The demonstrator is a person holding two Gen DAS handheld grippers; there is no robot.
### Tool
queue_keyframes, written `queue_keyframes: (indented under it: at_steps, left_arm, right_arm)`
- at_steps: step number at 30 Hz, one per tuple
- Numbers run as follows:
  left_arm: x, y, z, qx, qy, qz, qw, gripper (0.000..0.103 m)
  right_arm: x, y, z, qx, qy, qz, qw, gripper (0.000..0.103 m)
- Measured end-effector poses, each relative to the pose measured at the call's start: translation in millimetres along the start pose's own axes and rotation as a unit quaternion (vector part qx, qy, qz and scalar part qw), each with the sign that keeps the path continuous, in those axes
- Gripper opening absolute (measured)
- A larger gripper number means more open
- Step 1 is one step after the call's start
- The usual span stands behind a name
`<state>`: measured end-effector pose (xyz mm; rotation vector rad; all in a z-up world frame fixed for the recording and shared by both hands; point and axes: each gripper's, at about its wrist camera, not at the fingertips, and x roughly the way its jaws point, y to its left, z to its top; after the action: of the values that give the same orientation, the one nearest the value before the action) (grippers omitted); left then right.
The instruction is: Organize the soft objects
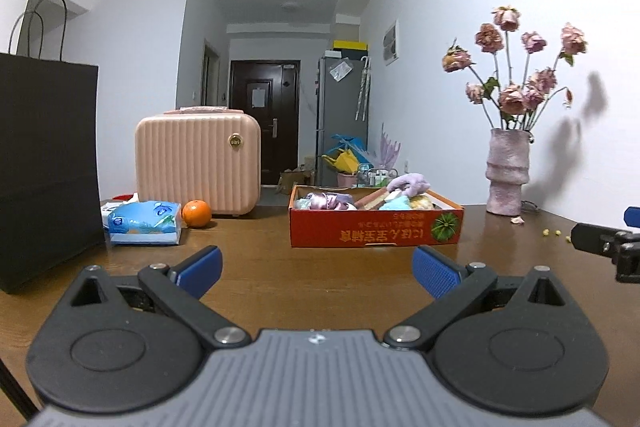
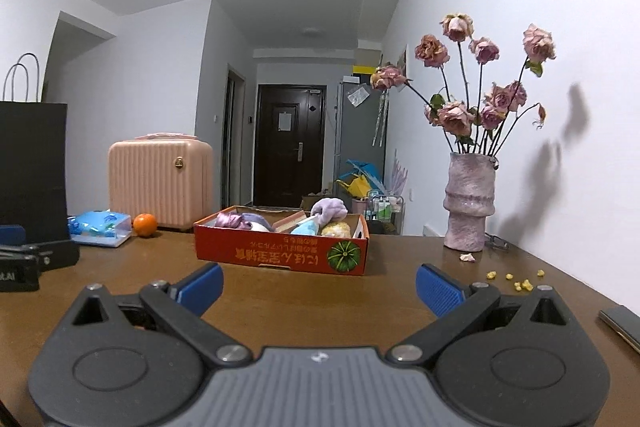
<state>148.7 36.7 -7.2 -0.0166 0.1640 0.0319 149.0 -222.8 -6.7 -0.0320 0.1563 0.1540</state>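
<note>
Your left gripper [image 1: 316,269] and right gripper [image 2: 318,287] both gape wide, holding nothing, above the table [image 2: 280,291]. Ahead, toward its far edge, the red box [image 2: 280,253] holds the soft objects [image 2: 328,209]: purple, blue and yellow bundles, half hidden by its wall.

we had both wrist cams sitting low over the table [image 1: 260,291], facing down the room toward the dark door [image 2: 290,151]. the left one sat further left, closer to the black bag [image 1: 44,163]. both shared the red box [image 2: 280,247], pink case [image 1: 198,163] and vase [image 2: 468,203], none close up.
</note>
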Motion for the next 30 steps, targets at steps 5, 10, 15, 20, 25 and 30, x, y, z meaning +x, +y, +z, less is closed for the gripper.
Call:
queue_keyframes:
  at_steps: [5,10,15,20,25,30]
  left_arm:
    - [-26,-5,-3,0.011,-0.012,-0.009,0.9998,0.103]
    - [-35,-8,-2,0.015,-0.014,-0.015,0.9997,0.103]
    - [-41,-10,-3,0.017,-0.019,-0.017,0.9995,0.103]
    - [-43,-10,-2,0.017,-0.022,-0.017,0.9995,0.103]
    - [-44,-9,-3,0.017,-0.022,-0.017,0.9995,0.103]
    - [-45,-9,-3,0.017,-0.023,-0.017,0.9994,0.103]
  right_arm:
    - [-25,4,0,-0.003,-0.006,0.006,1.0,0.103]
    - [-37,7,0,-0.005,-0.013,0.013,1.0,0.103]
    - [-42,7,1,-0.005,-0.02,0.013,1.0,0.103]
    - [-45,7,1,-0.004,-0.023,0.012,1.0,0.103]
    - [-46,7,1,-0.004,-0.024,0.012,1.0,0.103]
    - [-47,7,1,-0.005,-0.025,0.012,1.0,0.103]
